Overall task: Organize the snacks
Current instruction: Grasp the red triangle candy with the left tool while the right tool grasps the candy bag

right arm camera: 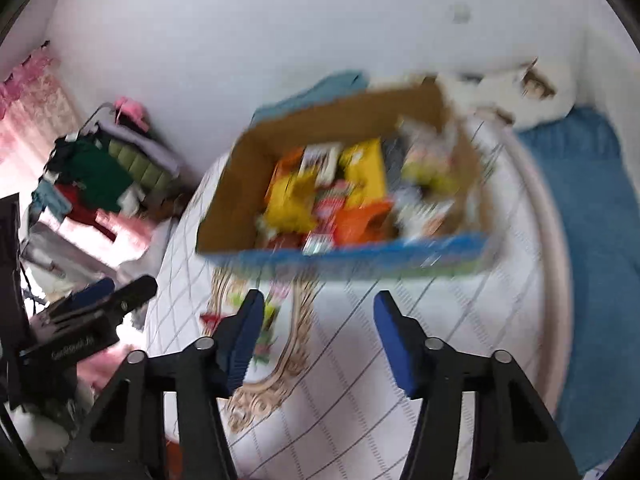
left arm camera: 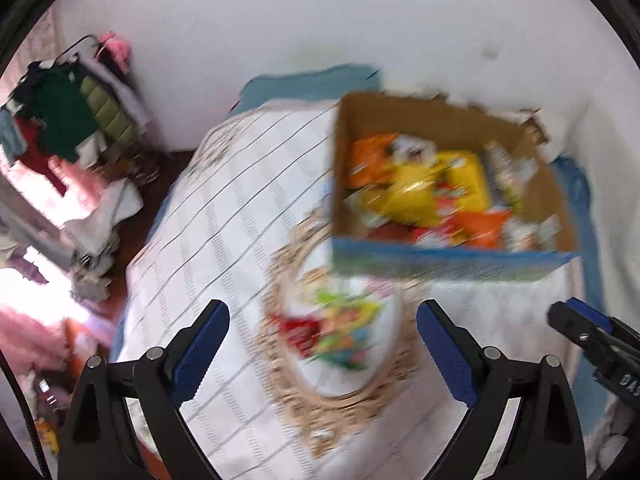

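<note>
An open cardboard box (left arm camera: 440, 264) with a blue printed front wall stands on a white checked tablecloth (left arm camera: 224, 220). It holds several snack packs, among them a yellow bag (left arm camera: 416, 196) and an orange bag (left arm camera: 372, 156). My left gripper (left arm camera: 323, 308) hovers open over the cloth's flower embroidery (left arm camera: 340, 332), short of the box, with nothing between its fingers. In the right wrist view the box (right arm camera: 360, 256) is just ahead of my right gripper (right arm camera: 319, 296), whose jaws stand apart and empty. Each gripper shows at the edge of the other view: right gripper (left arm camera: 576, 320), left gripper (right arm camera: 120, 292). Both pictures are blurred.
A rack heaped with clothes (left arm camera: 68, 120) stands by the white wall at the left. A blue cover (right arm camera: 580, 200) lies to the right of the table, past its rounded edge. Pink fabric (left arm camera: 24, 332) and clutter sit on the floor at the lower left.
</note>
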The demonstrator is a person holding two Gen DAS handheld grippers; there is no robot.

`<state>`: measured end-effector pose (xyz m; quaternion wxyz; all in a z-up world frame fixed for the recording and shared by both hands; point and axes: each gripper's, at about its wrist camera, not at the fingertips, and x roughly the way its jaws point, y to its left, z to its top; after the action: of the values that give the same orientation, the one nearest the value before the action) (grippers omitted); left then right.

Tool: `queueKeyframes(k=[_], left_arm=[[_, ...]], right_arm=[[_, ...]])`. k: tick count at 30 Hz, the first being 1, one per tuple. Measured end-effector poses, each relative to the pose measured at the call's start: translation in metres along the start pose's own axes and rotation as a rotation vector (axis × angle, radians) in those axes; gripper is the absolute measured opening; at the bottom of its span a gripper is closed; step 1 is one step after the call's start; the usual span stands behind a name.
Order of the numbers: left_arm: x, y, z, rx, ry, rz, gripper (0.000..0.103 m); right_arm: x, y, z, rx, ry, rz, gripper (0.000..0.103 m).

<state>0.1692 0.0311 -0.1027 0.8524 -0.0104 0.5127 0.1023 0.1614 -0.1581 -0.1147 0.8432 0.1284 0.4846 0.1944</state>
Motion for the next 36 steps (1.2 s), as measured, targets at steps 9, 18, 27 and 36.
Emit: queueKeyframes(k=[9,18,27,36], left_arm=[[0.076,0.065,-0.028,0.118,0.115,0.246,0.096],[0.120,0.088,-0.033,0.222,0.183,0.215,0.096],[0.160,0.078,-0.026,0.063,0.358,-0.130,0.096],[0.198,0.045,-0.016,0.037,0.401,-0.234,0.059]], right_arm=[[0.125,0.038,-0.035,0.167,0.220,0.124,0.064],[0.244,0.112,-0.042,0.137,0.318,-0.030,0.066],[0.235,0.100,-0.053,0.063,0.330,-0.155,0.052],[0.194,0.029,-0.070,0.179,0.337,-0.230,0.053]])
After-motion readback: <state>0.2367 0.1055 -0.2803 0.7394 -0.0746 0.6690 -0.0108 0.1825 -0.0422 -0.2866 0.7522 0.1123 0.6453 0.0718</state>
